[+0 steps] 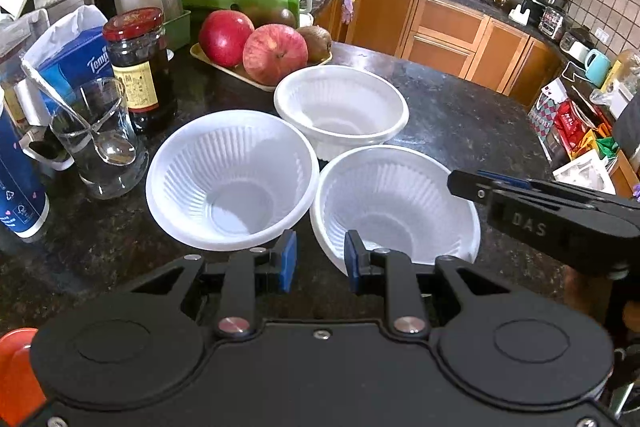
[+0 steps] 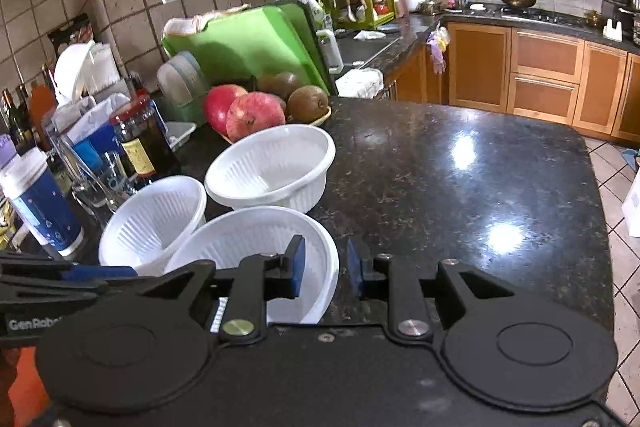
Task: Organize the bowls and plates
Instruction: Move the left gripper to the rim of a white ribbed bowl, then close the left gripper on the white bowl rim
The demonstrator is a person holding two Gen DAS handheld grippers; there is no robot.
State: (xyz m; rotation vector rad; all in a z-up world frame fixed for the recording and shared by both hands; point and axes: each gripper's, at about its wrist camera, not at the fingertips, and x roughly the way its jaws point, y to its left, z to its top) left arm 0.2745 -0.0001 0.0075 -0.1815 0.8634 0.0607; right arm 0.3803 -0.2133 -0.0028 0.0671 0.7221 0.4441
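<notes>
- Three white bowls sit on the dark counter (image 1: 460, 115), packed together, none nested yet.
- The near bowl (image 2: 256, 239) lies right at the right claw (image 2: 326, 267). Its rim runs between the two pads, one inside the bowl and one outside.
- That claw's jaws are narrowly apart. A sliver of counter shows between the rim and the outer pad, so I judge it is not clamped yet.
- The left claw (image 1: 320, 259) is empty, jaws apart, with the left bowl (image 1: 232, 183) just ahead on its left and the near bowl on its right.
- The far bowl (image 1: 340, 107) sits straight ahead of it, beyond the other two.
- Being round, the bowls have no long axis. Their mouths face up, and the left one looks slightly tipped.
- The right hand is nearer to a grip, so closing on the rim looks like the next move.
- A glass (image 1: 100, 139) and jar (image 1: 140, 67) crowd the left claw's left side.
</notes>
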